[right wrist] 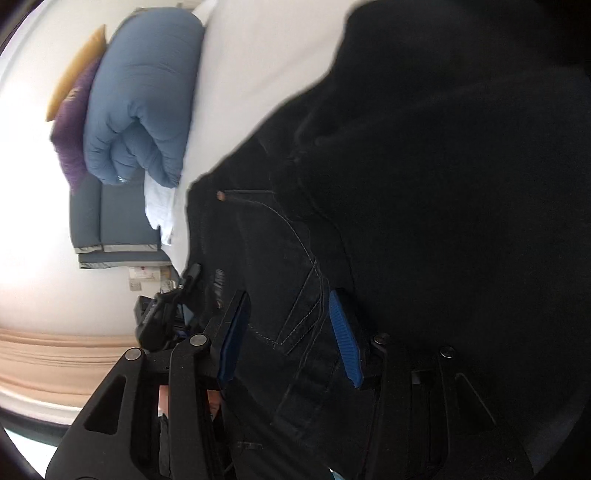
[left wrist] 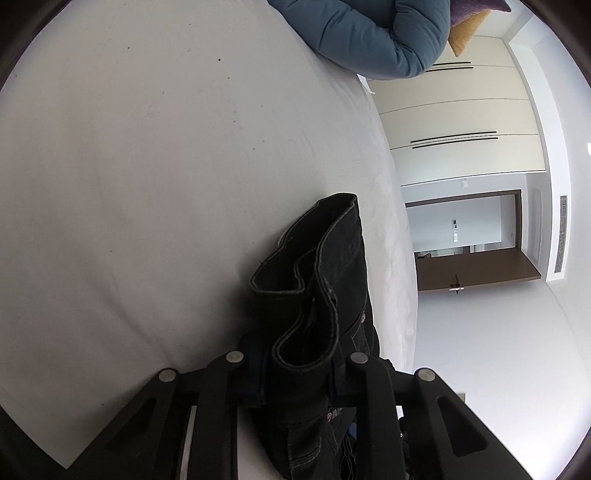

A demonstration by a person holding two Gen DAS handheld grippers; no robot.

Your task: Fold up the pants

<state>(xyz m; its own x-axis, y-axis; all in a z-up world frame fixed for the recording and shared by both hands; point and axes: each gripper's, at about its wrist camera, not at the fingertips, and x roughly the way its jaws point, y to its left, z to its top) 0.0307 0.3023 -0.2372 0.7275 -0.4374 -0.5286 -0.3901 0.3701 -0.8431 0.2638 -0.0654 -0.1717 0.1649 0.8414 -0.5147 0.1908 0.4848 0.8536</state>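
The pants (left wrist: 317,295) are black jeans with pale stitching. In the left wrist view my left gripper (left wrist: 299,373) is shut on a bunched stack of their hems or folded edges, held above the white bed sheet (left wrist: 147,184). In the right wrist view the pants (right wrist: 406,184) fill most of the frame and hide the bed behind. My right gripper (right wrist: 291,332) has its blue pads (right wrist: 343,339) on either side of a seamed pocket part of the jeans, closed on the cloth. A copper rivet (right wrist: 221,195) shows near the pocket.
A folded blue duvet (left wrist: 369,33) lies at the bed's far end, also in the right wrist view (right wrist: 144,96), with purple (right wrist: 72,140) and mustard (right wrist: 77,70) cushions. White wardrobe doors (left wrist: 461,118) and a brown doorway (left wrist: 469,240) stand beyond the bed edge.
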